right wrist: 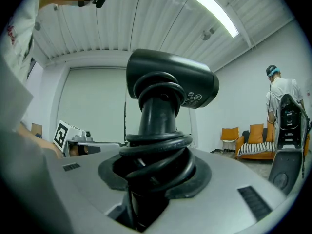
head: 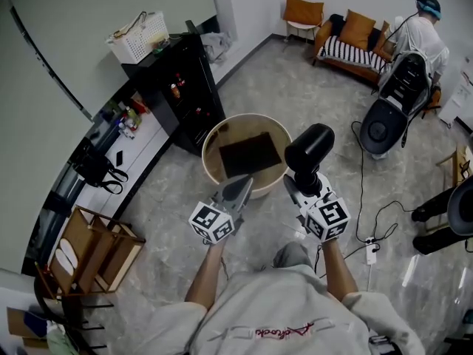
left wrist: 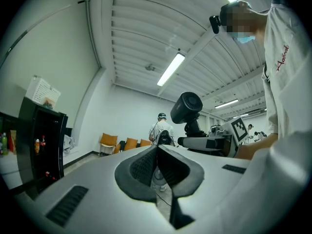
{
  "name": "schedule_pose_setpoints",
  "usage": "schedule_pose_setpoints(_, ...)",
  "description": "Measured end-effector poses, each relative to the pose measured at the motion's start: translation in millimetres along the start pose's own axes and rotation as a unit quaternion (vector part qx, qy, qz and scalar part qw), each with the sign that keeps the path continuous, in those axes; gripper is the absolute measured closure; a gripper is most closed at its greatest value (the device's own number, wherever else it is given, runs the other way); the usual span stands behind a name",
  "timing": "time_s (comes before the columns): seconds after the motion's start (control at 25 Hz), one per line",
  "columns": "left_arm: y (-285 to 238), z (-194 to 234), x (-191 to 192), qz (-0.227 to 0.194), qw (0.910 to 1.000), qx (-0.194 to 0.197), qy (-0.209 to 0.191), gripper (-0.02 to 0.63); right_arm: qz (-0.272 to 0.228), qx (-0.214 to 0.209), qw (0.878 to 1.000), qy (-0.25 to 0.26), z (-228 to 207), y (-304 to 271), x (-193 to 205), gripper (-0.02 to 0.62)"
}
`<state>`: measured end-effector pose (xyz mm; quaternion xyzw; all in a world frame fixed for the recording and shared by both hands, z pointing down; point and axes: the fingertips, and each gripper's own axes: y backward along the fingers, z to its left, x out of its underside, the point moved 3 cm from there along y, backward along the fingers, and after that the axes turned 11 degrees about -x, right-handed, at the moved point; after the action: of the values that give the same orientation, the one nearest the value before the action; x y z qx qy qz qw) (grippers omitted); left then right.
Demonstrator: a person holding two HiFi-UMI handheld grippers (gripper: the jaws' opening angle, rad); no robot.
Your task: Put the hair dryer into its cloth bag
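the person wears a pale short-sleeved t-shirt (head: 295,313) with red script lettering (head: 264,333) across the chest, and a small black camera (left wrist: 220,17) on the head. the left tongs (head: 238,189) and right tongs (head: 298,186) are smooth grey shells with dark pads, each backed by a white cube carrying black square markers.

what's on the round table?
A flat dark bag lies on the table. The table's near edge is hidden behind the left gripper and the hair dryer; anything there is unseen.
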<state>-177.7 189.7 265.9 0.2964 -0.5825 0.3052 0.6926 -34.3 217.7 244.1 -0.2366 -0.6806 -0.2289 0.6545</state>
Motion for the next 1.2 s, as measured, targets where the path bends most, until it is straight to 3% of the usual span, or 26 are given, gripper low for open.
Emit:
schedule_pose_setpoints(0.64, -36, 13, 28, 0.022, 0.9995, 0.016, 0.014, 0.574, 0.009, 0.013, 1.0, -0.001, -38, -11, 13, 0.414)
schedule_pose_setpoints(1.2, -160, 72, 20, 0.034, 0.9992, 0.0, 0.019, 0.574, -0.001, -0.003, 1.0, -0.007, -161, -79, -6, 0.414)
